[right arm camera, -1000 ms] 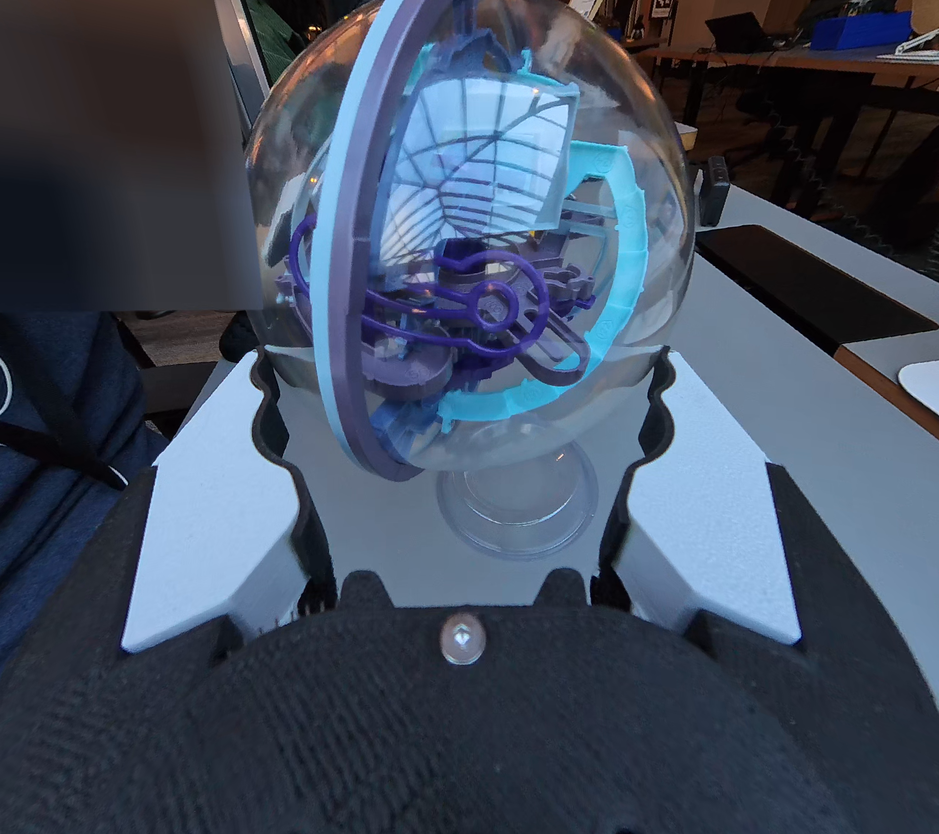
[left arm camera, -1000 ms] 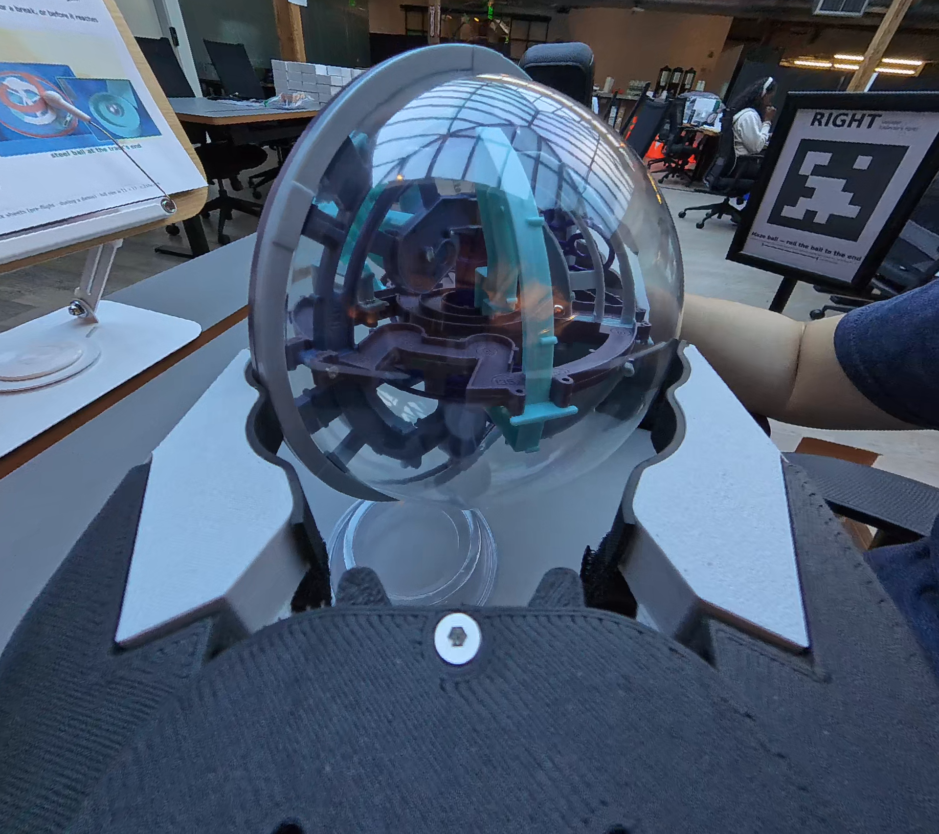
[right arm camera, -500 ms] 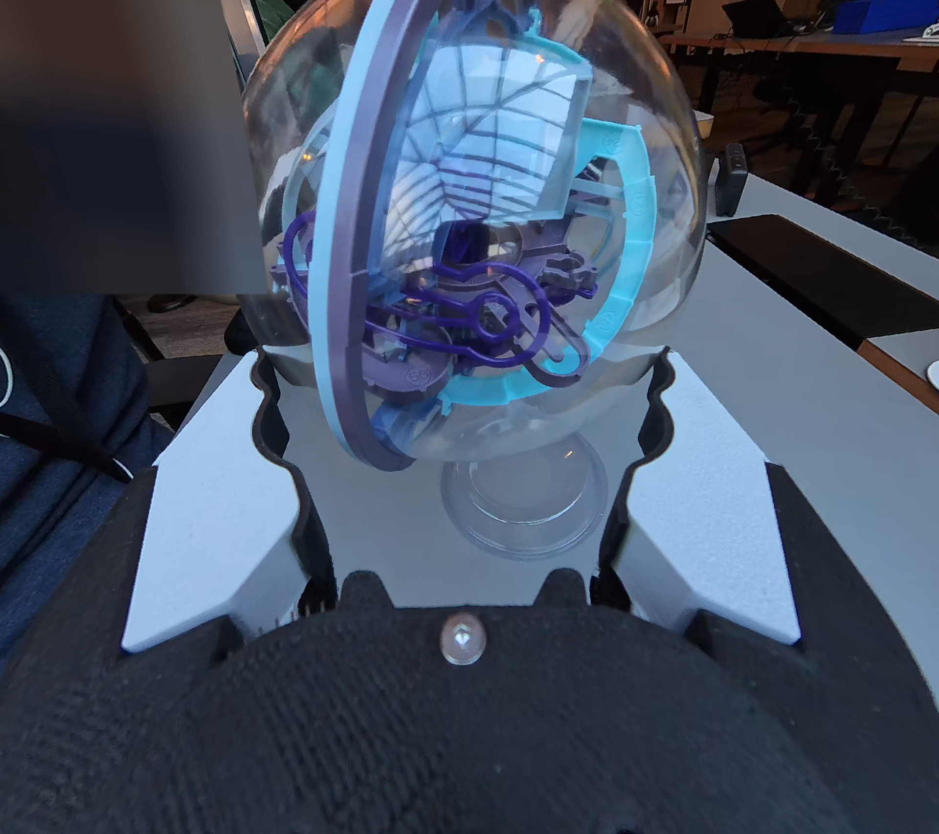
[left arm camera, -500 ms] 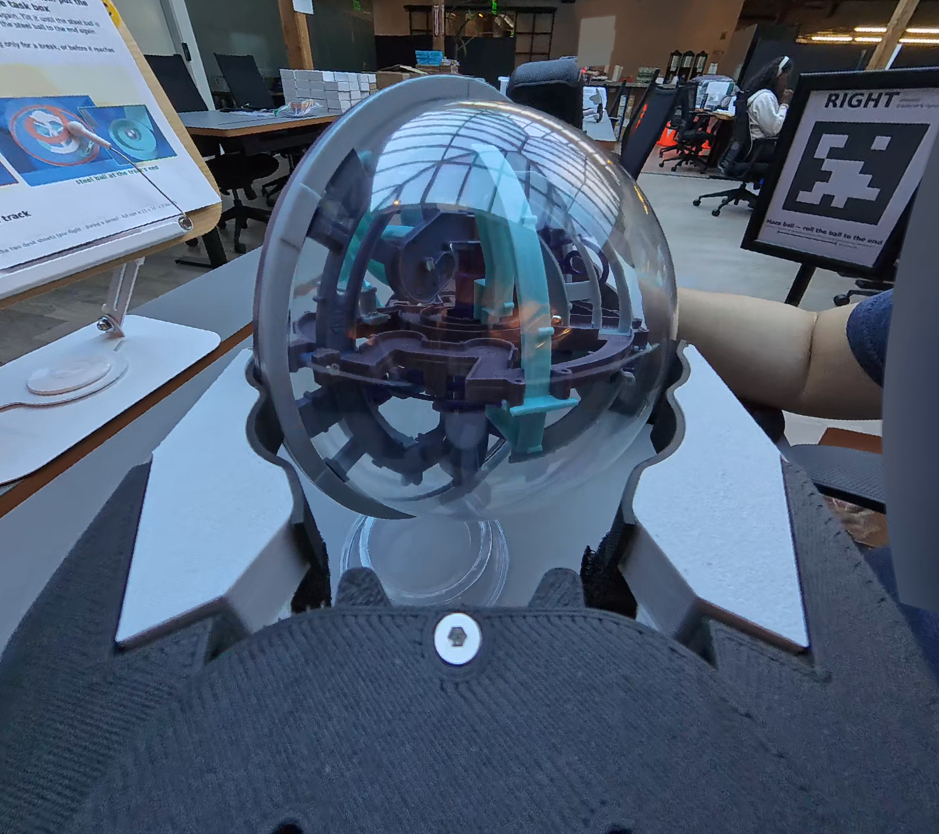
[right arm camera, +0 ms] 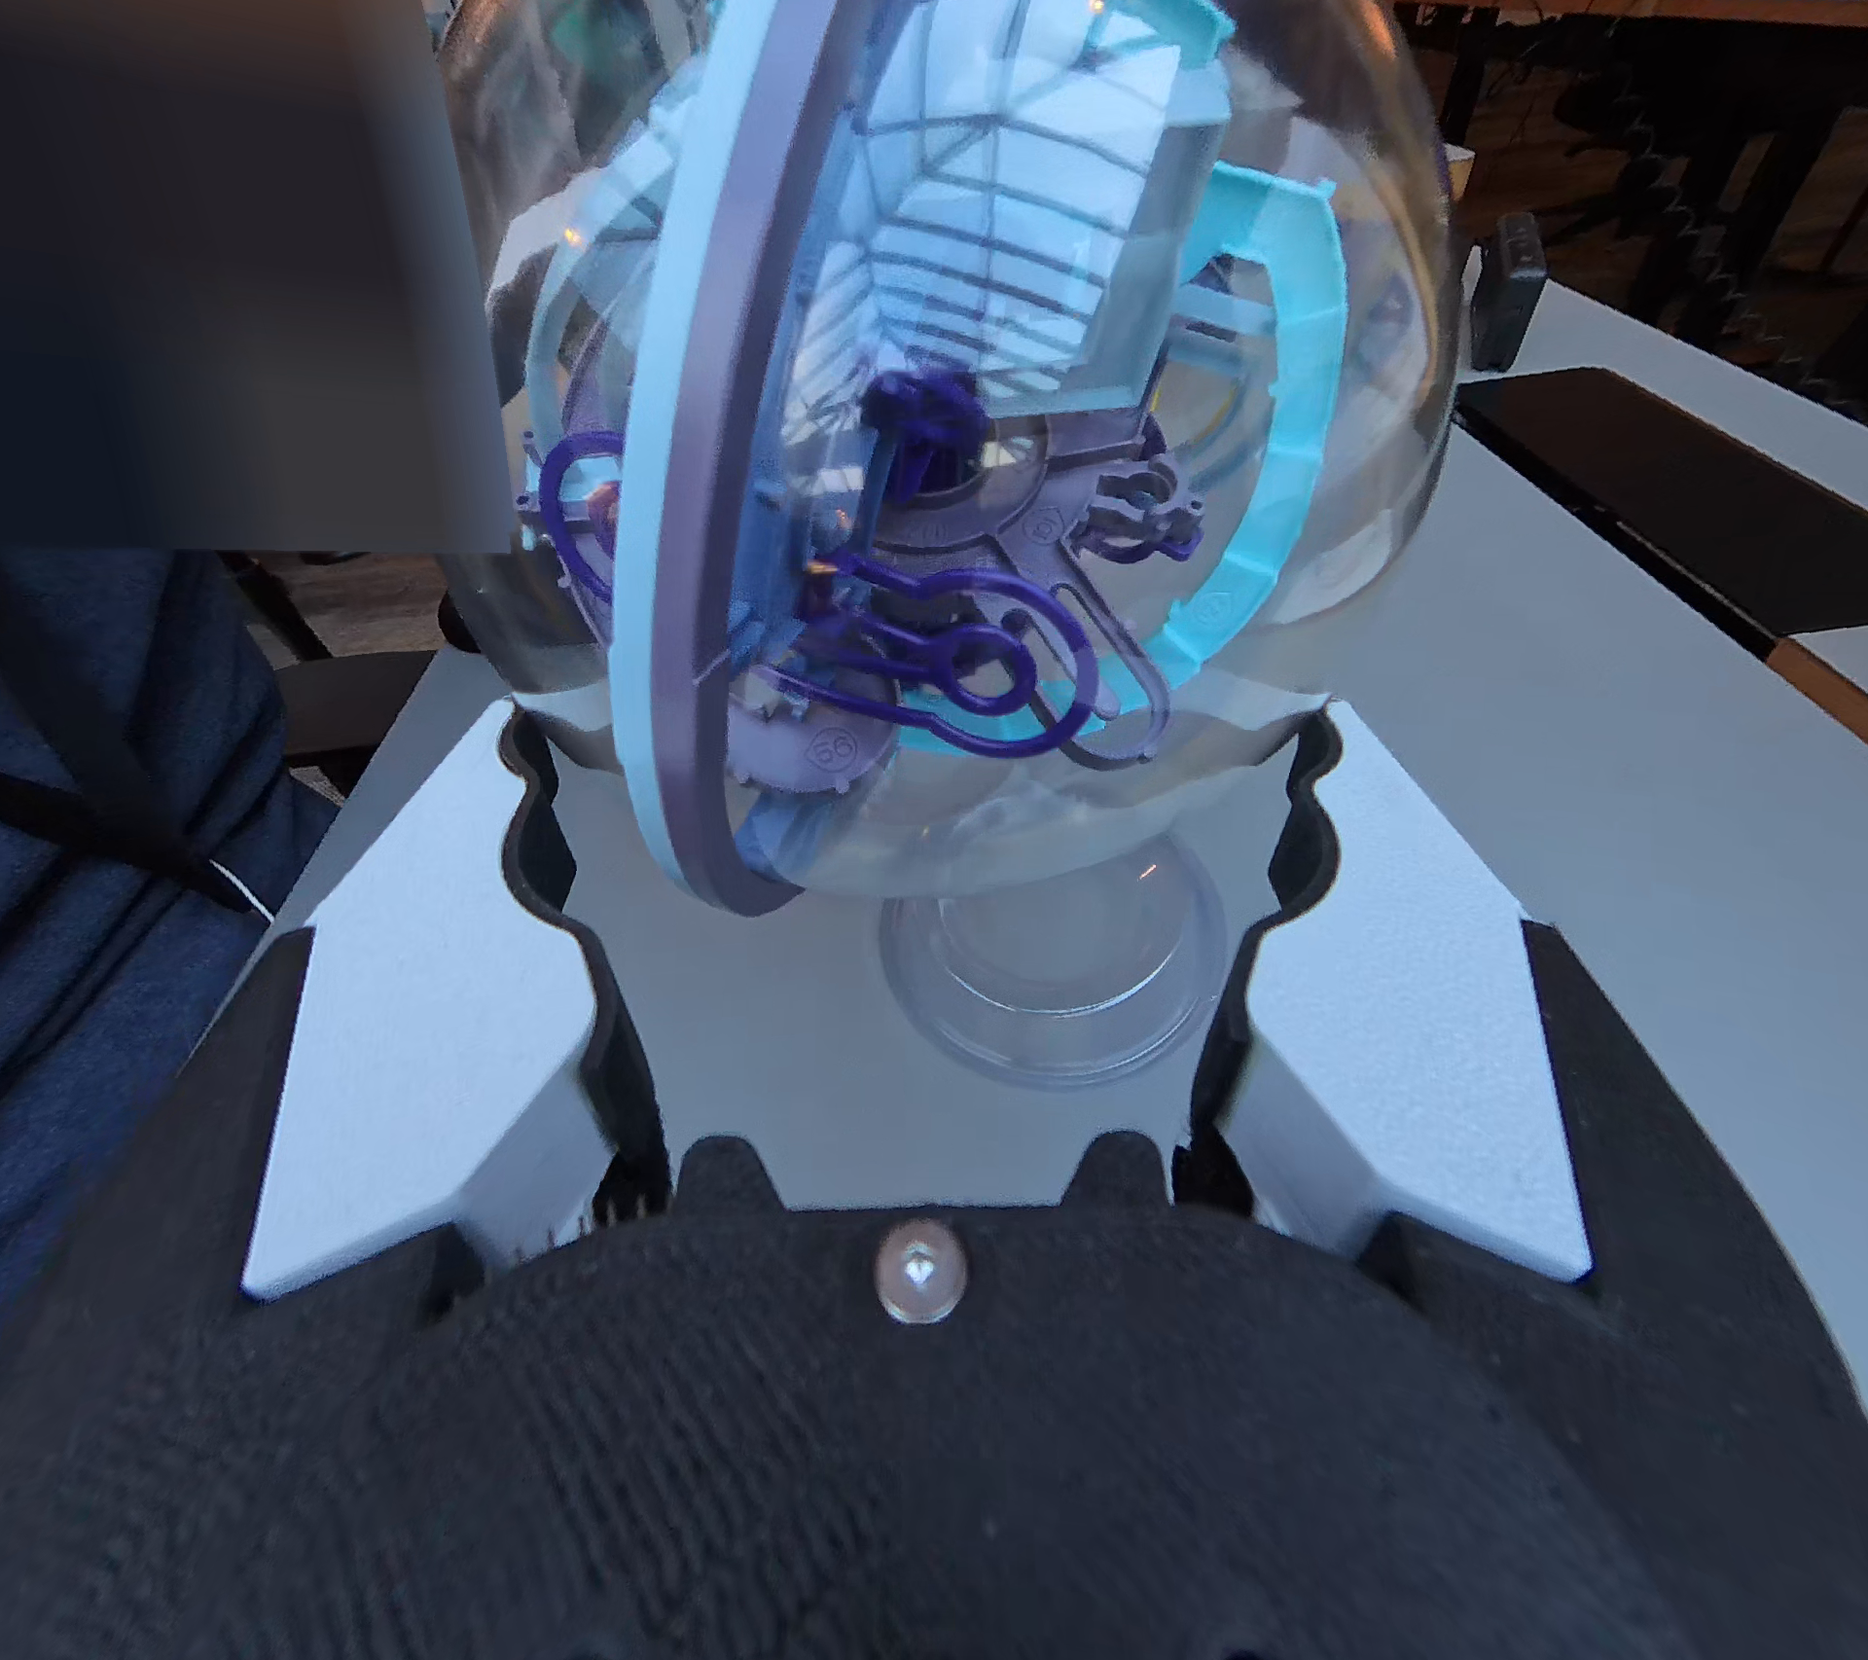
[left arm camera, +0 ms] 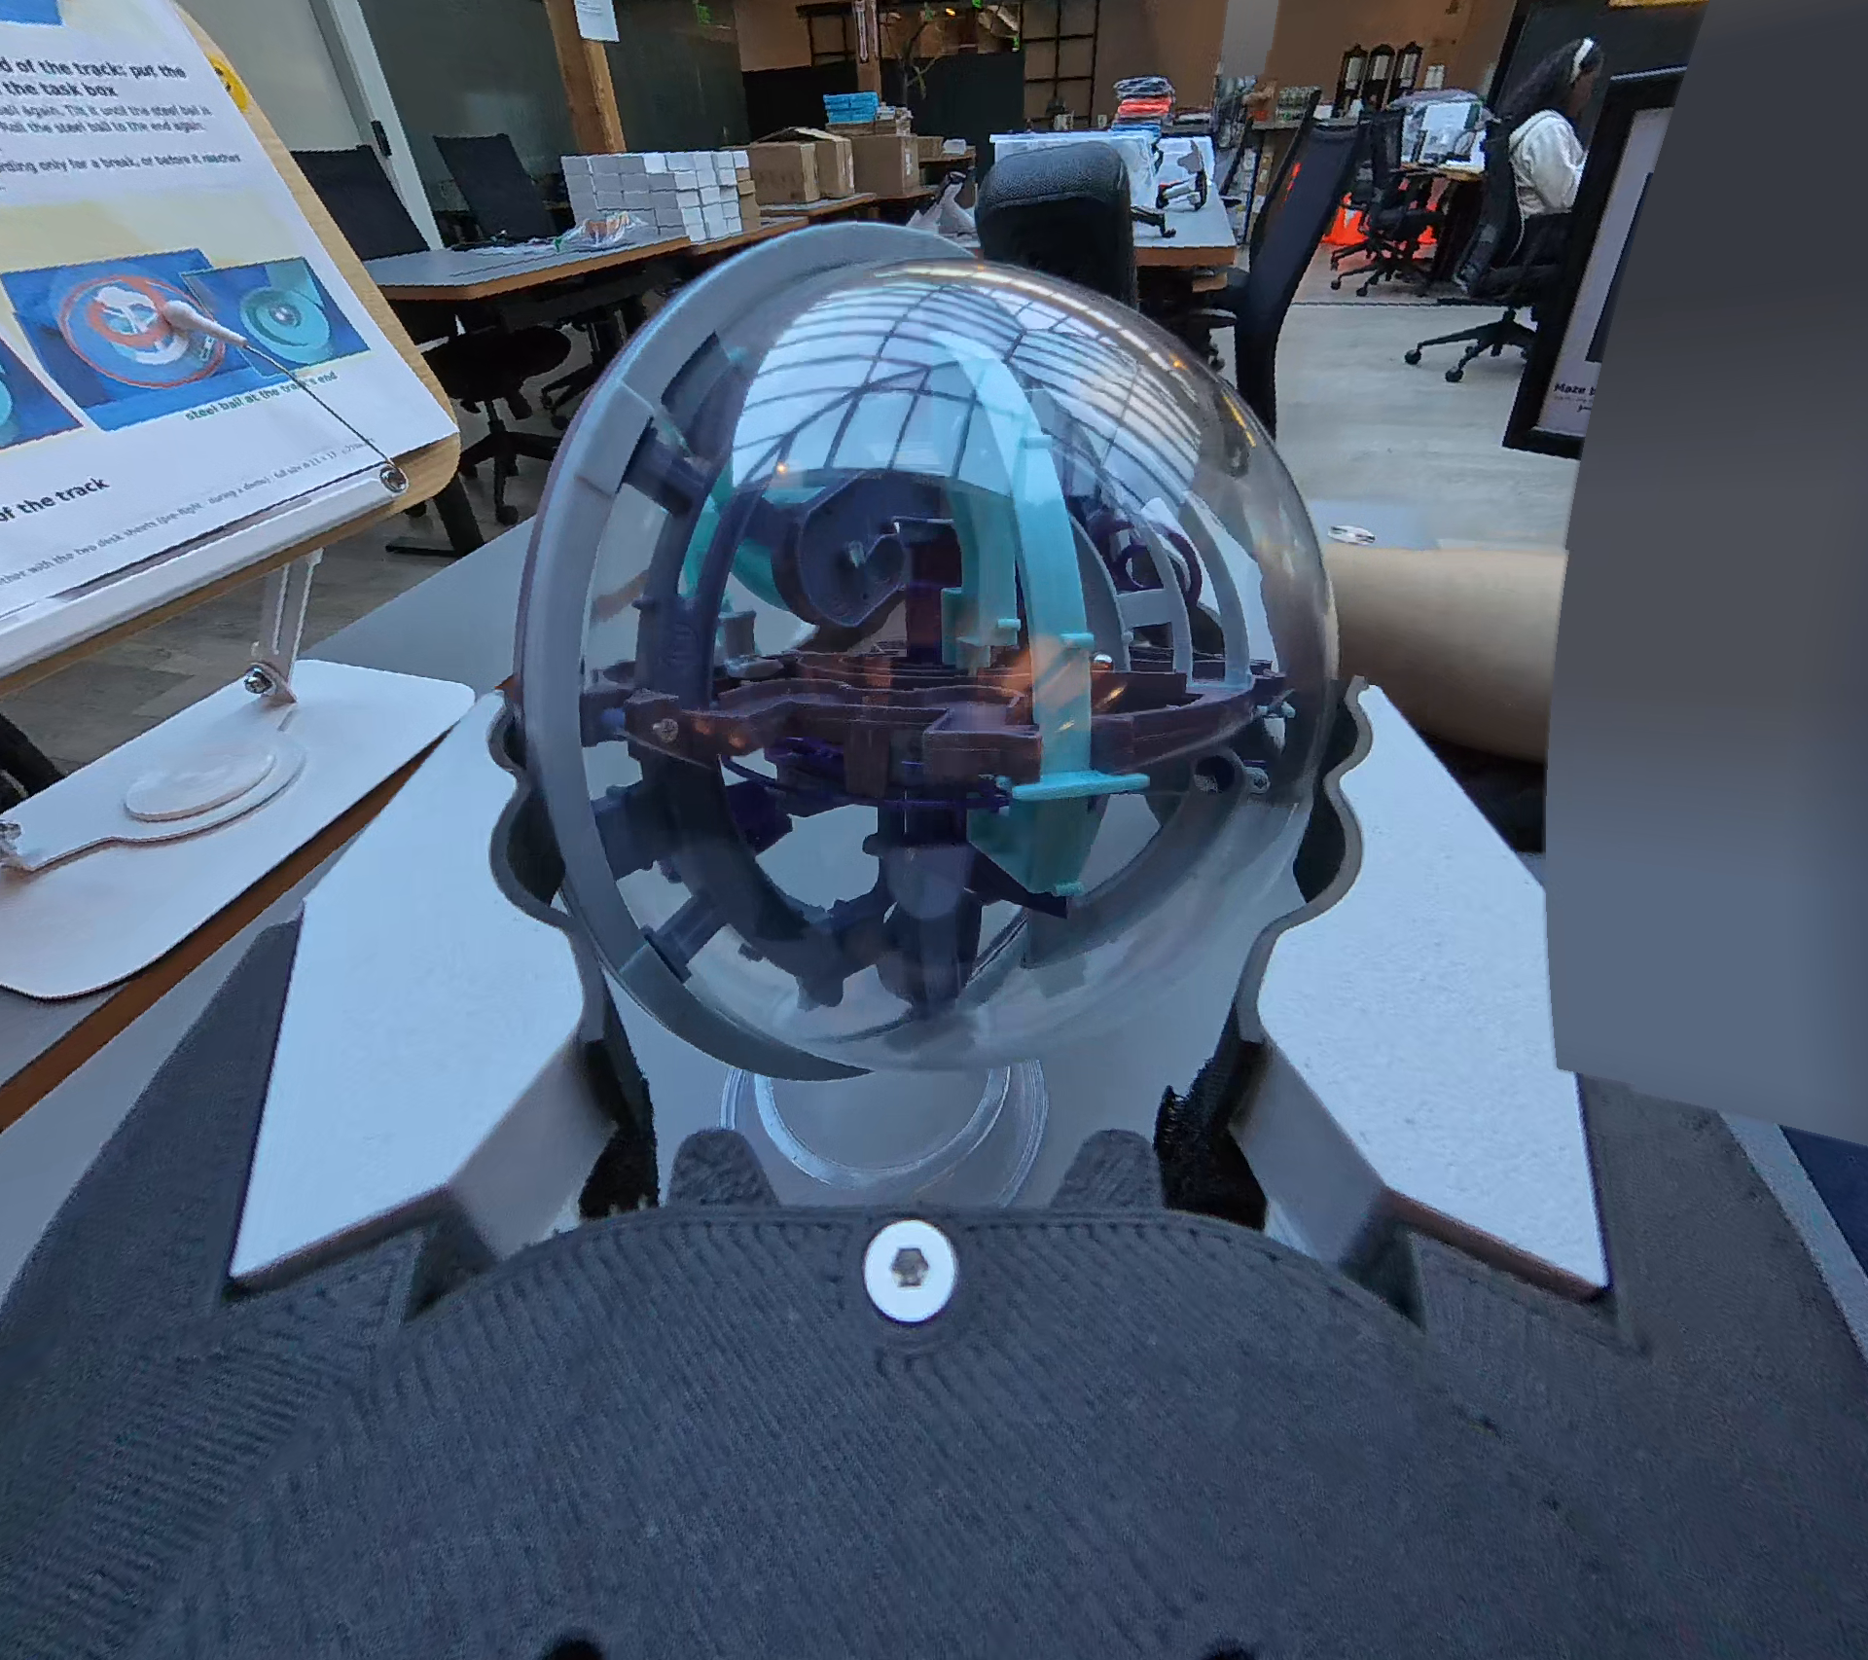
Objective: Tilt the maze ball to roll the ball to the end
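The maze ball (left arm camera: pixel 925 661) is a clear sphere with a grey ring and purple, brown and teal tracks inside. My left gripper (left arm camera: pixel 925 762) is shut on it, one finger on each side. My right gripper (right arm camera: pixel 915 752) is shut on the same maze ball (right arm camera: pixel 950 358) from the opposite side. The sphere hangs just above its clear round stand (left arm camera: pixel 879 1136), which also shows in the right wrist view (right arm camera: pixel 1051 995). A small shiny ball (left arm camera: pixel 1102 658) sits on the brown track, which lies level. In the right wrist view the ring leans to the right.
An instruction board (left arm camera: pixel 182 297) on a white base (left arm camera: pixel 202 803) stands at the left on the grey table (right arm camera: pixel 1516 752). A person's forearm (left arm camera: pixel 1435 651) lies behind the sphere. A black pad (right arm camera: pixel 1658 479) lies at the table's right. A framed sign (left arm camera: pixel 1617 277) stands further back.
Both grippers have turned the maze ball. The brown track went from seen from above to level, the ring leans more in the right view, and the stand has shifted right there.
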The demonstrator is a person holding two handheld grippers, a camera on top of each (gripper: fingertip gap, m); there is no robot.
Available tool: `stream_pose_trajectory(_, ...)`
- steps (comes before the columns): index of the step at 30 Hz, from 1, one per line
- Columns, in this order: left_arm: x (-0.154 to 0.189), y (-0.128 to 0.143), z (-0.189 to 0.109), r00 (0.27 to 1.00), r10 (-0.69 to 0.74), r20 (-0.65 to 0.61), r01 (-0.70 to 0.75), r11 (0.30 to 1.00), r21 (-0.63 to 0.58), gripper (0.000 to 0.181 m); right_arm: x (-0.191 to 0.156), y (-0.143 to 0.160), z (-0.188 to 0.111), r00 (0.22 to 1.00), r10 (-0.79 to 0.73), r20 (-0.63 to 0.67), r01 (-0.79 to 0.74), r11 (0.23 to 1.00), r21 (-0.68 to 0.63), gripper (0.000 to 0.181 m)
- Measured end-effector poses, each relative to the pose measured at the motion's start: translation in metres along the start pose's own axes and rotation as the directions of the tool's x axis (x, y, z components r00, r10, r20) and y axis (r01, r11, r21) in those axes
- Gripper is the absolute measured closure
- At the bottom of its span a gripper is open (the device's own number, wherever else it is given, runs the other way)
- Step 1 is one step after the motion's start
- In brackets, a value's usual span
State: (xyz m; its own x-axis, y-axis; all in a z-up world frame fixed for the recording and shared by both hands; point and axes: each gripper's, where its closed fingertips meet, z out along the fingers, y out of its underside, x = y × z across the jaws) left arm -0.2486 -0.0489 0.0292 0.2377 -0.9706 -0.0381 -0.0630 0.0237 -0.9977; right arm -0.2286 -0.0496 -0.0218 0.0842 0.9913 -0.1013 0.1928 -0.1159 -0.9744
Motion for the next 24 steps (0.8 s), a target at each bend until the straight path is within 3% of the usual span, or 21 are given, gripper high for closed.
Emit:
stream_pose_trajectory(16,0.001,0.002,-0.002,0.999,0.035,-0.019,-0.035,0.999,0.010,0.040,0.000,0.043,0.027,1.000,-0.010,0.017,0.012,0.991,-0.135,0.040)
stream_pose_trajectory(24,-0.009,0.010,0.000,1.000,-0.002,-0.017,0.003,1.000,0.026,0.039,0.009,0.044,0.026,1.000,-0.004,-0.008,0.003,0.994,-0.105,0.040)
